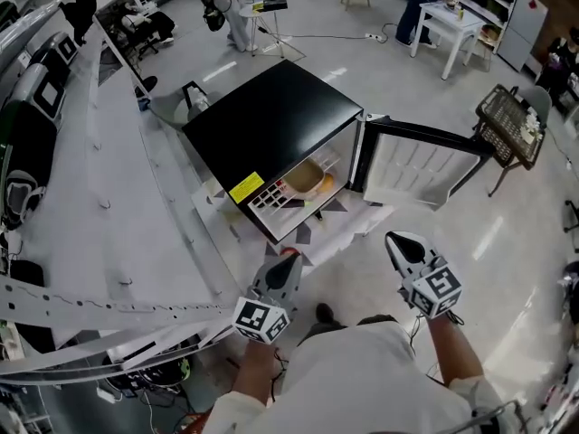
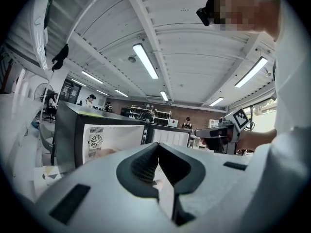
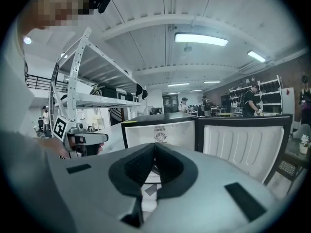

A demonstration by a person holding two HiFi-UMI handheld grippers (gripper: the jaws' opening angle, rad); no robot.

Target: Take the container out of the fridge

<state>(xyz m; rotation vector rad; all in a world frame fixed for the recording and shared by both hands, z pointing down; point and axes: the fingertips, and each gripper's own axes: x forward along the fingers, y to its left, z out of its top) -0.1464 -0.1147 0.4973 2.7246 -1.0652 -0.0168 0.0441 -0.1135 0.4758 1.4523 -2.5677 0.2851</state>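
I'm holding the left gripper (image 1: 288, 259) and right gripper (image 1: 398, 240) clenched, empty. Going in unopened, I'm risking shoving the container (image 1: 308, 177) deeper into the fridge (image 1: 262, 116).

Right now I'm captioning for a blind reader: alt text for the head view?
A small black fridge, door swung open, shows a tan container inside. Before it the person holds the left tongs and right tongs, shut and empty.

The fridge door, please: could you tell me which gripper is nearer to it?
Right. The right gripper sits just short of the open fridge door, below it in the head view; the left gripper is further off, in front of the open fridge.
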